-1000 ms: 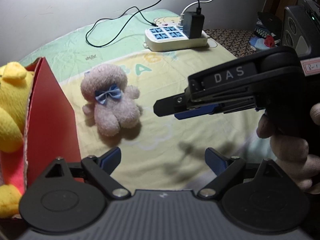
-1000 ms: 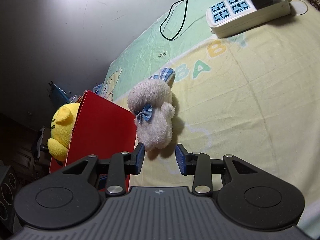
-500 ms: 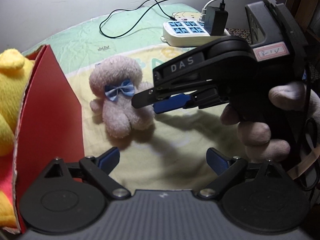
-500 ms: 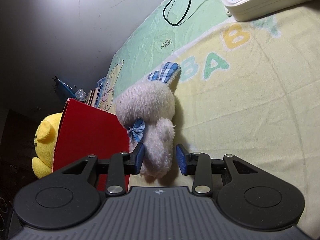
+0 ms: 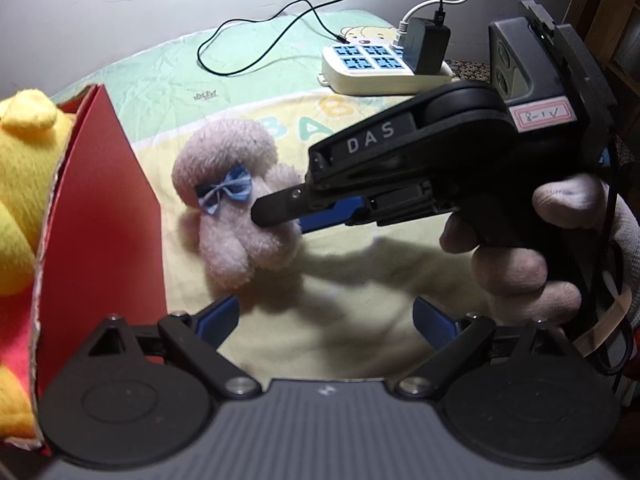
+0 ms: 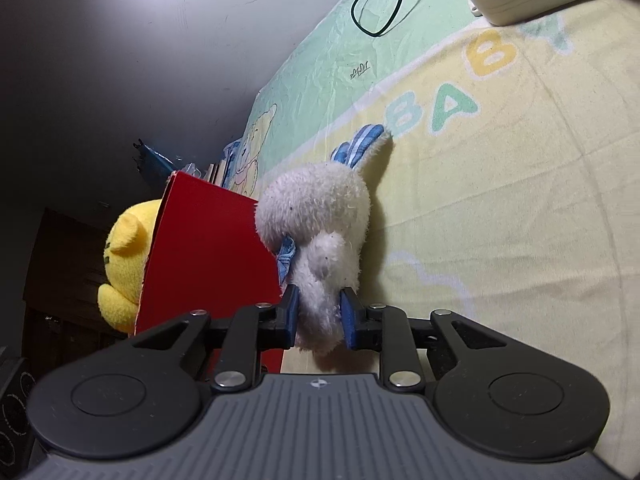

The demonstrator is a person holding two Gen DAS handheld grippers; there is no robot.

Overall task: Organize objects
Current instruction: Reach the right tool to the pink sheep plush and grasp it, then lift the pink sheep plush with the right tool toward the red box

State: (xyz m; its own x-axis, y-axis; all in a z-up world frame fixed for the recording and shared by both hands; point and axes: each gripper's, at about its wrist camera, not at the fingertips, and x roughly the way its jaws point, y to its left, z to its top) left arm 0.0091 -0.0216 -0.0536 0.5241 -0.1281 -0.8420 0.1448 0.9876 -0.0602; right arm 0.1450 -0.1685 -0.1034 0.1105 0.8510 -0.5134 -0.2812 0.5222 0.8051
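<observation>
- Pink plush rabbit (image 6: 320, 240): lying on blanket (image 6: 520, 200), just beside red box (image 6: 208, 256).
- R gripper (image 6: 318, 316): was wider a sec ago; jaws closing, pads now clamped on rabbit's body – lift into box judged next.
- L gripper (image 5: 326, 318): spread wide, nothing held, near box.

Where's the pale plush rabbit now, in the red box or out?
Out. The pale plush rabbit lies on the blanket beside the red box.

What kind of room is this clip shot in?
Probably a bedroom or child's room: a printed baby-themed sheet covers a soft surface, plush toys lie on it, and a power strip with a charger sits near the wall.
</observation>
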